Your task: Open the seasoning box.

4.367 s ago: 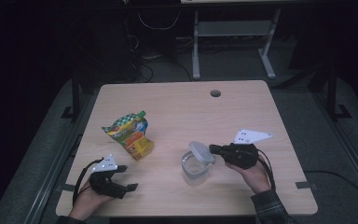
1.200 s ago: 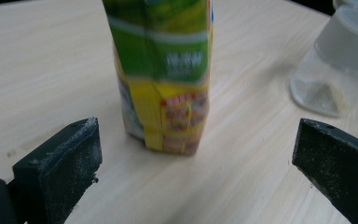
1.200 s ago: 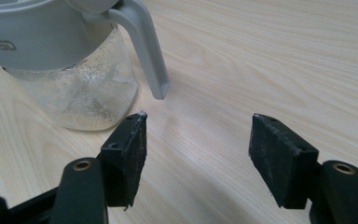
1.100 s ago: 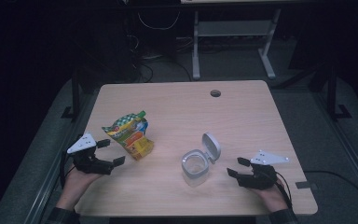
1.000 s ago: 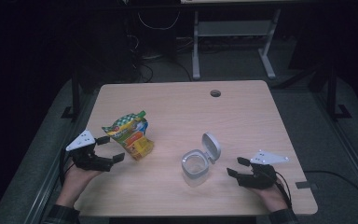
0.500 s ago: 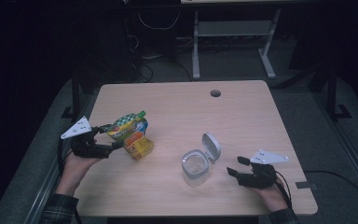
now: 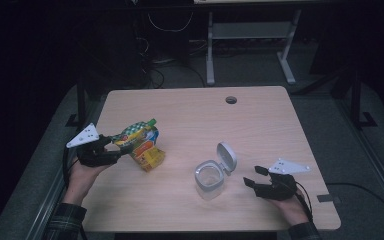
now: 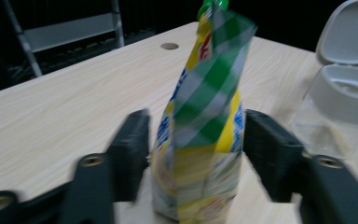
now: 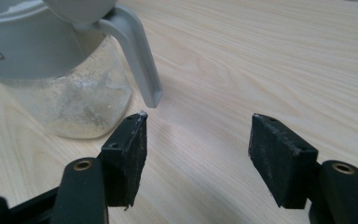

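Note:
A green, yellow and orange snack pouch (image 7: 136, 135) lies on the left of the wooden table (image 7: 205, 115). My left gripper (image 7: 116, 147) reaches in from the left edge. In the left gripper view the pouch (image 8: 200, 116) stands between the jaws of this gripper (image 8: 196, 140), which have just been closing; the pads sit right at its sides without squeezing it. A clear jar (image 7: 210, 177) with its grey flip lid (image 7: 226, 156) open stands right of centre. My right gripper (image 7: 252, 176) rests open just right of the jar (image 9: 70, 93), with only bare table between its jaws (image 9: 198, 140).
A round cable hole (image 7: 231, 100) sits near the table's far edge. The open jar (image 8: 340, 98) shows at the right of the left gripper view. A metal desk frame (image 7: 250, 35) and cables stand on the dark floor beyond the table.
My left gripper moved up and right to the pouch, and its jaws narrowed around it. The right gripper and the jar stayed still.

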`<move>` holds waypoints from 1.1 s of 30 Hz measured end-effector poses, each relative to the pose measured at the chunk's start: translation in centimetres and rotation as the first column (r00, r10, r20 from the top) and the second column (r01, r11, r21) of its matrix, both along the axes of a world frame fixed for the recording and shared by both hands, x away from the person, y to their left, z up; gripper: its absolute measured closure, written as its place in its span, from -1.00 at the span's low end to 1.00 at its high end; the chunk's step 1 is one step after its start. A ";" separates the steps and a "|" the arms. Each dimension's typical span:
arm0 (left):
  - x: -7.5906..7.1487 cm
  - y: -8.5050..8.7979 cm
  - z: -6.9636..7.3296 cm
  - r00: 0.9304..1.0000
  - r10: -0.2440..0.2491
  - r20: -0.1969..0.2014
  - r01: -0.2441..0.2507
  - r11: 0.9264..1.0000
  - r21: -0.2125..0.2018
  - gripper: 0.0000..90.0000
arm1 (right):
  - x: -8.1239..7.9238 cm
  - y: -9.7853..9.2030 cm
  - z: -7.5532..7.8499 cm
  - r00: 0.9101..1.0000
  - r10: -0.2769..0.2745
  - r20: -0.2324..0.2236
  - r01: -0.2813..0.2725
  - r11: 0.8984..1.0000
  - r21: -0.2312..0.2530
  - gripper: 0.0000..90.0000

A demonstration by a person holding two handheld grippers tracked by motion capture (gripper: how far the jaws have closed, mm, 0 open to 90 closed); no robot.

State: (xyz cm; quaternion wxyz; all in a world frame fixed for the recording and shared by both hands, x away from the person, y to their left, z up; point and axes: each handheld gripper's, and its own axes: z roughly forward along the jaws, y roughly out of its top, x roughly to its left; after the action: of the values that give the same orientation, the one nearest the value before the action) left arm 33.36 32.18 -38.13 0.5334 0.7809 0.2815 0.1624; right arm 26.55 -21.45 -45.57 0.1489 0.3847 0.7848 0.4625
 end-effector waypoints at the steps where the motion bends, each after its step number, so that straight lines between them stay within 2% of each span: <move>1: 0.0 0.0 0.0 1.000 -0.002 0.000 0.002 1.000 -0.001 0.12 | 0.0 0.1 0.0 1.000 0.003 -0.001 -0.003 1.000 0.000 -0.19; 3: 0.0 0.0 0.0 1.000 -0.011 0.012 0.011 1.000 0.011 0.26 | 0.0 0.2 -0.1 1.000 0.012 -0.003 -0.012 1.000 -0.008 -0.19; 5: 0.1 -0.2 0.0 1.000 -0.020 0.003 0.020 1.000 -0.002 0.41 | 0.1 0.3 -0.1 1.000 0.015 -0.006 -0.015 1.000 -0.010 -0.19; 9: 0.4 -0.3 -0.1 0.999 -0.037 0.004 0.037 0.999 0.003 0.54 | 0.1 0.2 -0.1 1.000 0.015 -0.003 -0.015 1.000 -0.006 -0.19; 11: 0.5 -0.3 -0.2 0.999 -0.042 -0.009 0.042 0.999 -0.011 0.67 | 0.1 0.1 -0.1 1.000 0.012 -0.004 -0.012 1.000 -0.005 -0.19; 16: 0.9 -0.6 0.0 0.998 -0.048 -0.026 0.048 0.999 -0.010 0.81 | 0.1 0.2 -0.2 1.000 0.013 -0.007 -0.013 1.000 -0.005 -0.19; 20: 1.0 -0.9 0.2 0.998 -0.055 -0.023 0.055 0.999 -0.003 0.89 | 0.0 0.1 -0.2 1.000 0.011 -0.008 -0.011 1.000 -0.007 -0.19; 29: 1.2 -0.6 0.5 0.998 -0.050 -0.034 0.047 0.995 -0.089 0.99 | -0.1 0.0 -0.2 1.000 0.004 -0.007 -0.004 1.000 -0.009 -0.18; 33: 1.0 -0.4 1.1 0.998 -0.054 -0.041 0.049 0.993 -0.112 1.00 | -0.3 -0.2 -0.1 1.000 -0.002 -0.007 0.002 1.000 -0.008 -0.18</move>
State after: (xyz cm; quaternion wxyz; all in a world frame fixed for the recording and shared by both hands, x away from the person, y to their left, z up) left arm 34.39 31.76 -37.02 0.5736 0.7606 0.2813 0.1157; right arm 26.23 -21.61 -45.69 0.1484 0.3866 0.7867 0.4578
